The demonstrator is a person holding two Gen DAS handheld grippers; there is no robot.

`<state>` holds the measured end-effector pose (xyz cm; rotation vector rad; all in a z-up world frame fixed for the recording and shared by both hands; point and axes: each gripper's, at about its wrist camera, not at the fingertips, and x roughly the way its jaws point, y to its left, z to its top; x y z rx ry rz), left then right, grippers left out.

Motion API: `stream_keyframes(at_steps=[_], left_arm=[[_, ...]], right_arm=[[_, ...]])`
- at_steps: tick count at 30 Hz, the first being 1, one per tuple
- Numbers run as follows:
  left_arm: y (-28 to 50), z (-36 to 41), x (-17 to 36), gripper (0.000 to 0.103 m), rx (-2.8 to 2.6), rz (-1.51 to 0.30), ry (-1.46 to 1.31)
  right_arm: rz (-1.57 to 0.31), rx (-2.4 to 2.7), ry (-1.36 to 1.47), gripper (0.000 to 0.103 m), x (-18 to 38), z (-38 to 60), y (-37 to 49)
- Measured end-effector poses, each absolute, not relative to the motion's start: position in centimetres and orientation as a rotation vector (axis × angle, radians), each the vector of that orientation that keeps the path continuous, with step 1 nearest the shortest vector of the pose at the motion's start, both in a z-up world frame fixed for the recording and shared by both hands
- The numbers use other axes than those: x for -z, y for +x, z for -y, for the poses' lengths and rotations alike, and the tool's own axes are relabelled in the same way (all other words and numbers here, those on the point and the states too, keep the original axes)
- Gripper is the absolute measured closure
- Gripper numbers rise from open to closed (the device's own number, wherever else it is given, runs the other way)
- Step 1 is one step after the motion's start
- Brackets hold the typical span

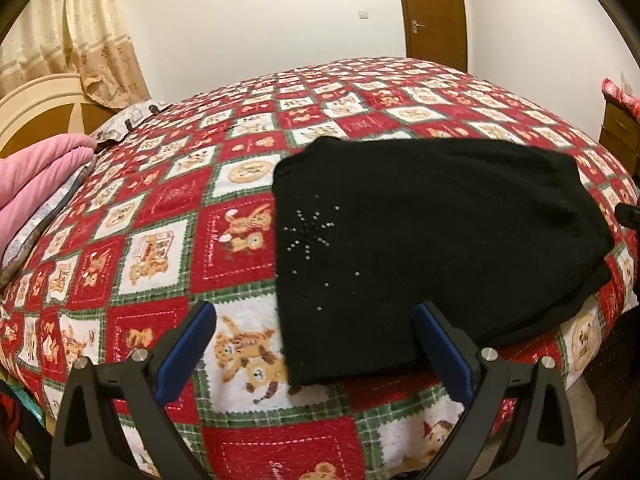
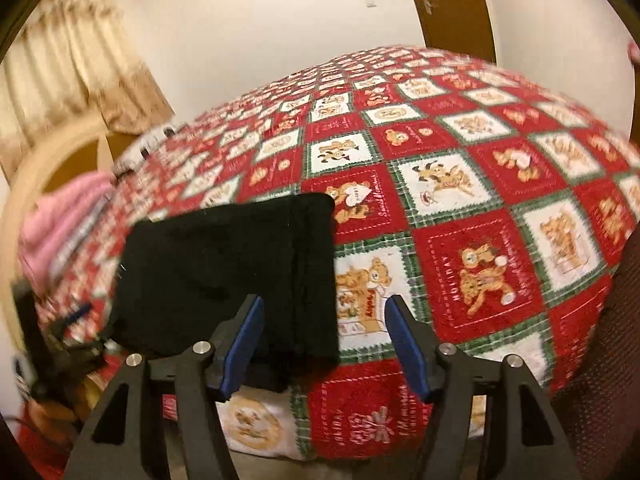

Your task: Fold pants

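The black pants lie folded into a compact bundle on the bed, resting on the red, white and green bedspread with its teddy-bear squares. From the left wrist view the bundle fills the middle and runs out toward three o'clock; a small starburst of silver studs glints near its nine o'clock edge. A lower layer of the fabric peeks out along the five o'clock side.

The left gripper hangs at six o'clock with its blue-padded fingers spread wide apart — the near corner of the pants sits between them in the picture, but neither pad presses on the cloth. The right gripper also has its fingers apart, nothing clamped; in its own blurred view the bundle lies toward nine o'clock, its right edge lining up with the gap between the pads, and whether the left pad brushes the fabric I cannot tell.

At nine o'clock from the pants a pink quilt is piled by the cream headboard. Curtains hang at eleven o'clock, and a brown door stands at one o'clock beyond the bed.
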<state>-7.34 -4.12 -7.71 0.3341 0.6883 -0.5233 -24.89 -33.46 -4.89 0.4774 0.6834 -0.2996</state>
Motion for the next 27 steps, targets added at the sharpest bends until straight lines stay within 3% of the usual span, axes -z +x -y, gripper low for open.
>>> stream_keyframes(at_steps=[12, 20, 27], left_arm=[[-3.5, 4.4, 5.0, 0.000, 0.621, -0.675, 0.160], [0.7, 5.5, 8.0, 0.000, 0.581, -0.857, 0.083], [0.3, 5.2, 8.8, 0.000, 0.607, -0.856, 0.057]], right_arm=[[-0.574, 0.245, 0.751, 0.038, 7.7, 36.7, -20.9], [-0.579, 0.242, 0.696, 0.036, 8.8, 35.4, -19.7], [-0.567, 0.182, 0.733, 0.035, 9.4, 34.4, -20.0]])
